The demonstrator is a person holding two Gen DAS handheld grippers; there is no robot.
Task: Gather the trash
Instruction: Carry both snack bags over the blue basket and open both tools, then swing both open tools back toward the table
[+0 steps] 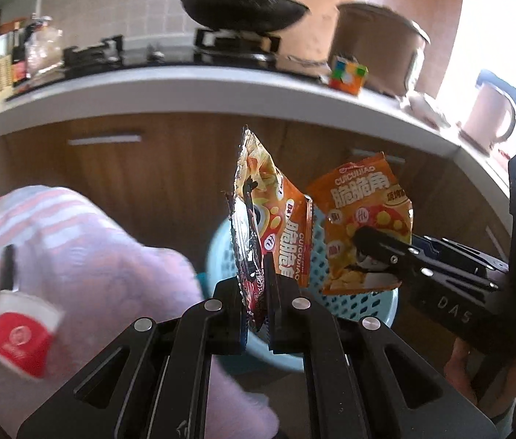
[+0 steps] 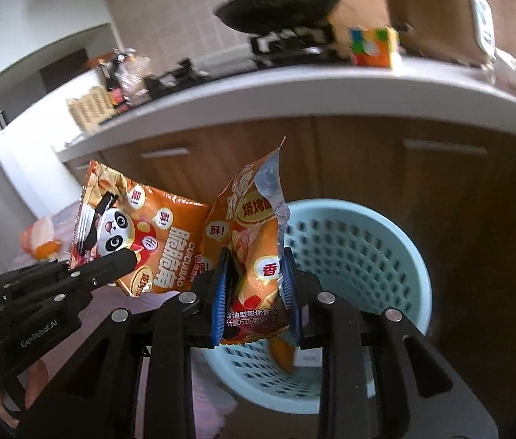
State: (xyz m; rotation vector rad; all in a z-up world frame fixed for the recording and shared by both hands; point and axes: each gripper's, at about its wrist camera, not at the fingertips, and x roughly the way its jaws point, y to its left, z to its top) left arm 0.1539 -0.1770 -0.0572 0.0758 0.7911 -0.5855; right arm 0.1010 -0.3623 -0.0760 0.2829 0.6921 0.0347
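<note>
Snack packets are hanging above the blue basket (image 2: 386, 256): left hand-held gripper (image 1: 258, 314) pinching the panda packet (image 1: 276, 226), right hand-held gripper (image 2: 256, 292) at its three o'clock clamping the second packet (image 2: 254, 241).

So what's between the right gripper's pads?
An orange snack bag, pinched upright between the right gripper's blue pads, above the blue basket. The right wrist view shows it best.
</note>
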